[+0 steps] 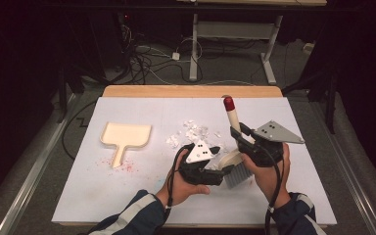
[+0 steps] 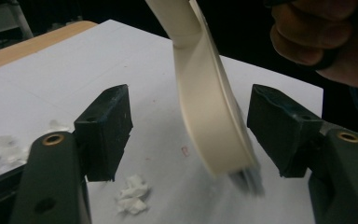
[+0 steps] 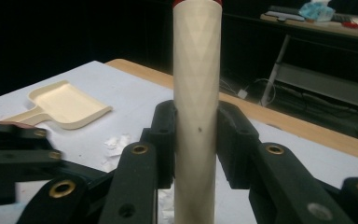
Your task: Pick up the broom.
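Your cream plastic hand brush (image 1: 233, 149) with red-capped cylindrical handle stands upright, grey bristles down near scattered white paper scraps (image 1: 191, 133) on the bench.

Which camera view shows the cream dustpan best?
The high view: the whole dustpan lies flat, left of the paper scraps. The right gripper view shows it smaller, at a low angle, its handle partly cut off.

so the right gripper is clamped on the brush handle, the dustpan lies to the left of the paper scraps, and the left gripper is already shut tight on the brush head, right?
Not quite. The left gripper is not shut on the brush: in the left gripper view the cream brush head stands between its pads with a gap on each side. The rest holds: the right gripper clamps the handle, and the dustpan lies left of the paper scraps.
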`<state>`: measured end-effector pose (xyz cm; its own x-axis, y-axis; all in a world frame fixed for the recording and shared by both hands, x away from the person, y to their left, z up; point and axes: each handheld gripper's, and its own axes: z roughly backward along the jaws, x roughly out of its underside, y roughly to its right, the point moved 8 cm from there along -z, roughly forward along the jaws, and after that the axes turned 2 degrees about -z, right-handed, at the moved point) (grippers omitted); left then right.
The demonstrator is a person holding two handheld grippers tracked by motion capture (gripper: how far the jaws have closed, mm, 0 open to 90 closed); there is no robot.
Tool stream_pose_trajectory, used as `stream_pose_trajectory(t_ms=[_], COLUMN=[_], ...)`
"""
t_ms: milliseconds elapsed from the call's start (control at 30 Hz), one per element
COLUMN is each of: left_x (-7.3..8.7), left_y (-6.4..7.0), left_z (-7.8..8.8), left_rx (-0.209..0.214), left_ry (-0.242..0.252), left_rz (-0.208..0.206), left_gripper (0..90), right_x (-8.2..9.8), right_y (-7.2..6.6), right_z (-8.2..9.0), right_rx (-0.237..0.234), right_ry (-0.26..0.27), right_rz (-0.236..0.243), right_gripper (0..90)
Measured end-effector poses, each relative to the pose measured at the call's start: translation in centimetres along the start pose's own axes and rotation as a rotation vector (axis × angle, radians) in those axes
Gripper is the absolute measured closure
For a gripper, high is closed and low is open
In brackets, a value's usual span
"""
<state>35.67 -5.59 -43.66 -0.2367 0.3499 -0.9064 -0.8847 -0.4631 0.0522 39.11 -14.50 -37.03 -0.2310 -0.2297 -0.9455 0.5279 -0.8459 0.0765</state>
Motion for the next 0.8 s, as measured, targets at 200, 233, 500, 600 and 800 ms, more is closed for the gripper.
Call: stream_pose_trajectory(t_ms=[200,233,500,600,800], left_x=[0.3,0.4,0.6,0.8,1.3], left_y=[0.1,0.2,-0.7,-1.2,-1.6], left_z=[-0.4,-0.4,0.9,1.6,2.7], left_rx=[0.061,0.077,0.072,0.066,0.071], left_ry=[-0.004,-0.001,-0.021,-0.039,-0.082], left_rz=[-0.015,-0.025,-0.075,-0.094,-0.145], left_gripper=[45.8,52.2,60.7,62.4,65.4], right_x=[-0.4,-0.4,-1.0,-1.0,-0.4], right_y=[-2.0,-2.2,-2.9,-3.0,-3.2], right_z=[0.5,0.6,1.4,1.5,2.4], right_rx=[-0.033,-0.036,-0.083,-0.139,-0.288], right_ry=[0.023,0.028,0.051,0.047,0.016], right_rz=[0.021,0.022,0.022,0.04,0.148], right_gripper=[70.8,70.8,70.2,66.9,57.3])
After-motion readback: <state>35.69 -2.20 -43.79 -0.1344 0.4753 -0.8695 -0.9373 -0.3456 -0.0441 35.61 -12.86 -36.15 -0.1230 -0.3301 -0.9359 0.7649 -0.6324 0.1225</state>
